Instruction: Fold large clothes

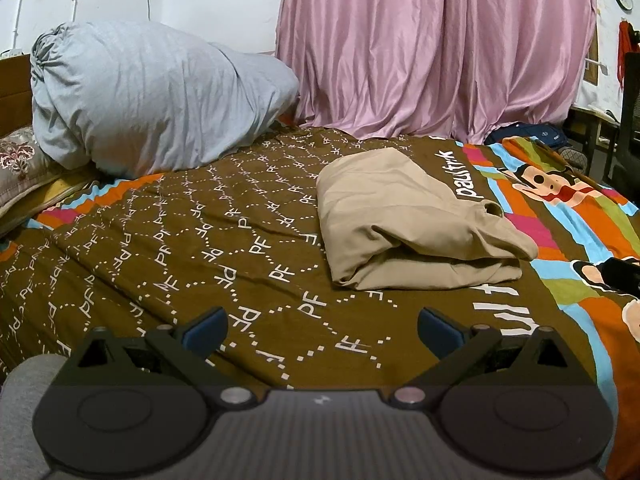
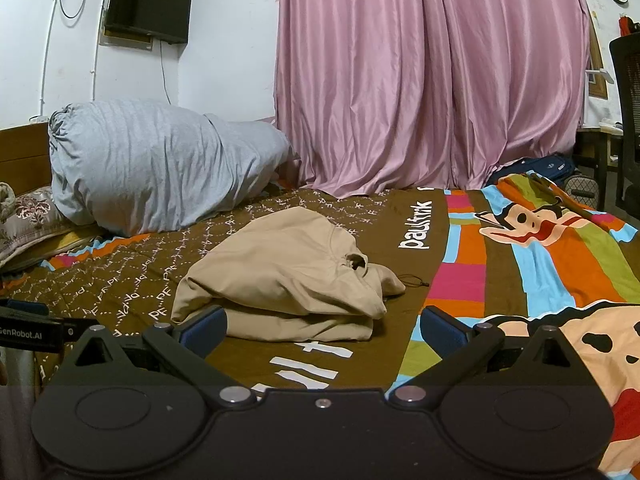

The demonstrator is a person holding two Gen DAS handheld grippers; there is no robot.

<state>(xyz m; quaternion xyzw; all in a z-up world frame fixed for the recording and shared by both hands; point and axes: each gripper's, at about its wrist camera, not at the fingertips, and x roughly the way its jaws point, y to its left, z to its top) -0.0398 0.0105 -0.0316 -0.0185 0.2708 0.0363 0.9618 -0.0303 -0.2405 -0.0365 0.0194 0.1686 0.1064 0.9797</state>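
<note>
Both tongs stand with jaws spread wide and nothing between them: the left gripper (image 1: pixel 322 326) hangs over bare brown bedspread (image 1: pixel 224 240), short of the folded garment, and the right gripper (image 2: pixel 323 326) sits low just before it. Folded into a thick, uneven bundle, the beige garment (image 2: pixel 288 276) lies mid-bed on the brown panel, its near edge just beyond the right gripper's left fingertip (image 2: pixel 206 322); a thin dark cord trails from its right side. Open spread lies left and in front of the bundle; to its right run bright stripes with a cartoon monkey (image 2: pixel 532 224). At the head, a grey bundled duvet (image 2: pixel 160 168) rests against the wall beside a pink curtain (image 2: pixel 432 80) that meets the far bed edge. Legible writing: "paulfrank" and repeated "PF" on the spread; "GenRobot.AI" on the left device (image 2: pixel 24 332) in the right wrist view.
</note>
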